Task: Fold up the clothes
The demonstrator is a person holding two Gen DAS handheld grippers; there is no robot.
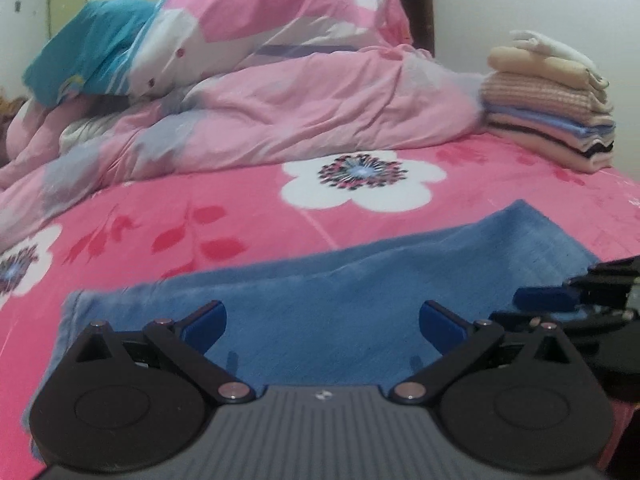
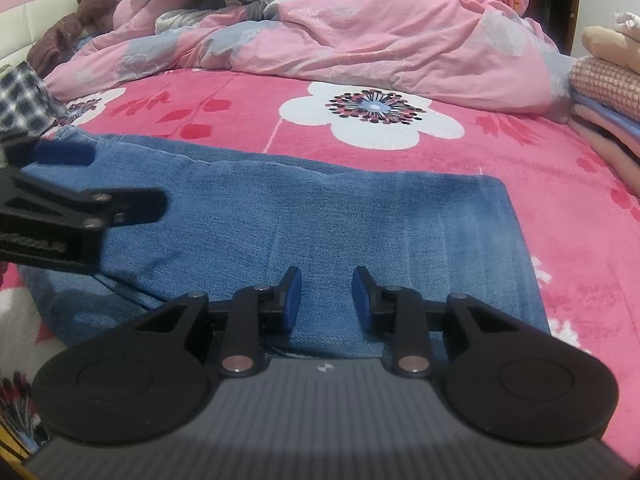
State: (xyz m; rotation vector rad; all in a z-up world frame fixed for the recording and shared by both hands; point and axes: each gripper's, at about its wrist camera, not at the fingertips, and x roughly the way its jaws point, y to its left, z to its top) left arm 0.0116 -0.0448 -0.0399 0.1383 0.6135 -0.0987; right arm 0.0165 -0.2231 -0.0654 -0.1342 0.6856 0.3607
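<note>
While the folded blue jeans point(image 2: 304, 216) are lying flat across the lower middle of the frame on the pink flowered blanket point(image 2: 400, 120), we are hovering both tools over them. Our left gripper point(image 1: 322, 322) is standing wide, holding nothing. Our right gripper point(image 2: 326, 300) is standing narrow, its pads apart, nothing pinched. At right, a stack of folded clothes point(image 1: 552, 120) is resting beside the rumpled duvet point(image 1: 280, 100).

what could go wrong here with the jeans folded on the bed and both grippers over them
1. Both grippers, left and right, are open with nothing between the pads, so a shallow pinch on the thick folded jeans may catch only the top layer and undo the fold.
2. The grippers sit close together and may collide.
3. The folded stack is tall and may topple when the jeans are added.
</note>
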